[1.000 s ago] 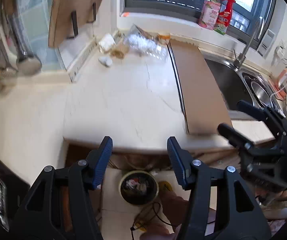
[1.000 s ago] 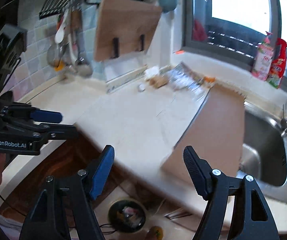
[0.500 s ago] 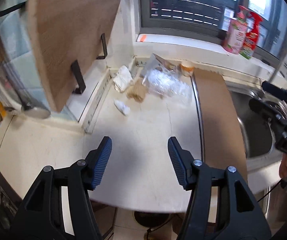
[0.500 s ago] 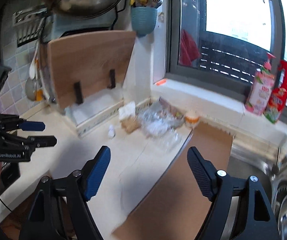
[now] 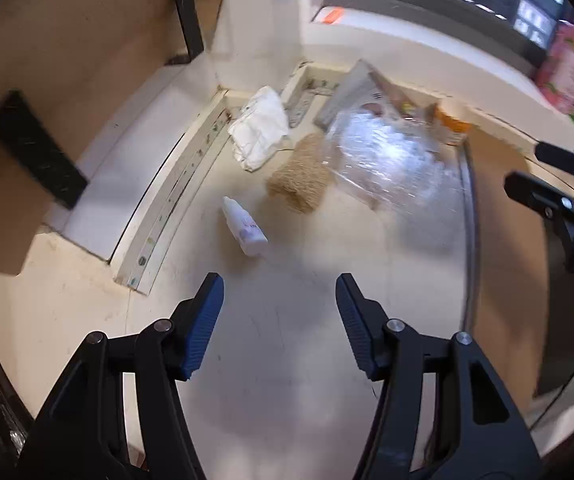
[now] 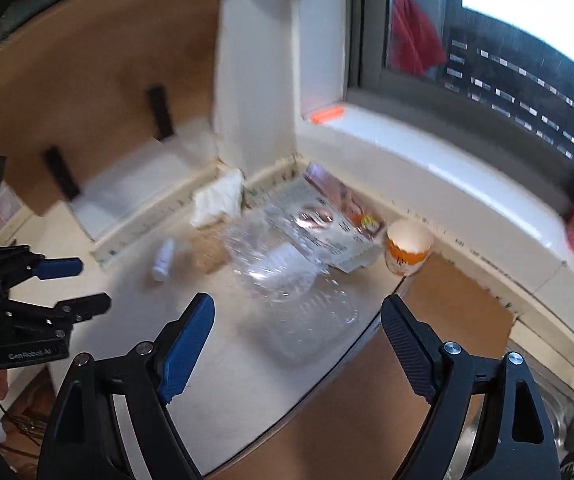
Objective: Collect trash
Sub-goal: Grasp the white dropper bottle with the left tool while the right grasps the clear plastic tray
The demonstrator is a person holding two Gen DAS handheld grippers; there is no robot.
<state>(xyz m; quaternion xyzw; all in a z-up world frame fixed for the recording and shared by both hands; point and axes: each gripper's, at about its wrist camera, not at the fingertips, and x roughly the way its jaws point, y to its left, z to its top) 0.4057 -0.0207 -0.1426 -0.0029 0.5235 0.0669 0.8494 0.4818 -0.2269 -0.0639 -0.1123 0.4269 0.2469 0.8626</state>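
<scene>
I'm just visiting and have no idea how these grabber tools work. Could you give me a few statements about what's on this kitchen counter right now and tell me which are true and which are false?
1. Both grippers are open and hold nothing. True: the left gripper and the right gripper each show a wide gap between the fingers.
2. The small white bottle stands upright. False: it lies on its side on the countertop.
3. The clear plastic container lies ahead of the right gripper. True.
4. The orange paper cup sits in the sink. False: it stands on the counter near the window ledge.
5. The crumpled white tissue lies in the back corner near the wall. True.
</scene>
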